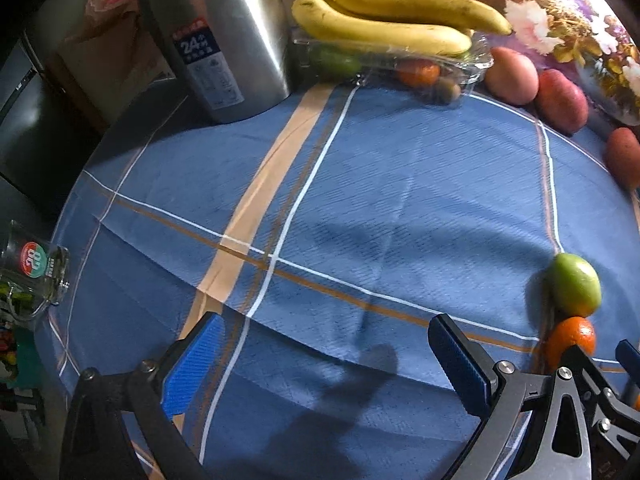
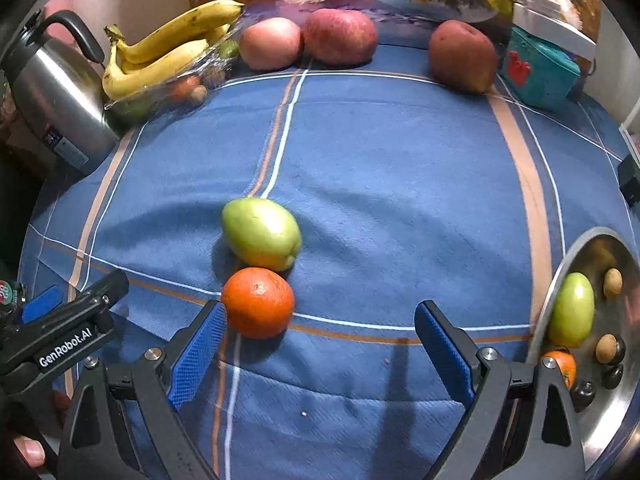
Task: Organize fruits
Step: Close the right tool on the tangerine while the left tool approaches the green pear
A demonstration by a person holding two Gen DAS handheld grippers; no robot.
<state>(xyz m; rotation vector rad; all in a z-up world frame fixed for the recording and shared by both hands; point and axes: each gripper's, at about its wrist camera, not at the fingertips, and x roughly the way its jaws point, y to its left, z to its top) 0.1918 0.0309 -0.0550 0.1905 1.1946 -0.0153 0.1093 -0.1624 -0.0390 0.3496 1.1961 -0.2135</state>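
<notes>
An orange (image 2: 258,303) lies on the blue cloth, touching a green fruit (image 2: 261,233) just behind it. My right gripper (image 2: 320,344) is open; its left finger (image 2: 198,354) almost touches the orange, which sits at the left side of the gap. A metal bowl (image 2: 560,276) at the right holds a green fruit (image 2: 571,310), an orange (image 2: 562,366) and small brown and dark fruits. My left gripper (image 1: 324,364) is open over bare cloth, with the same green fruit (image 1: 576,285) and orange (image 1: 570,338) to its right.
A steel kettle (image 1: 224,36) stands at the back left beside a clear tray (image 1: 472,68) with bananas (image 1: 384,20) and small fruits. Three red apples (image 2: 340,36) line the back. A teal box (image 2: 540,68) sits back right, a glass mug (image 1: 32,268) at the left edge.
</notes>
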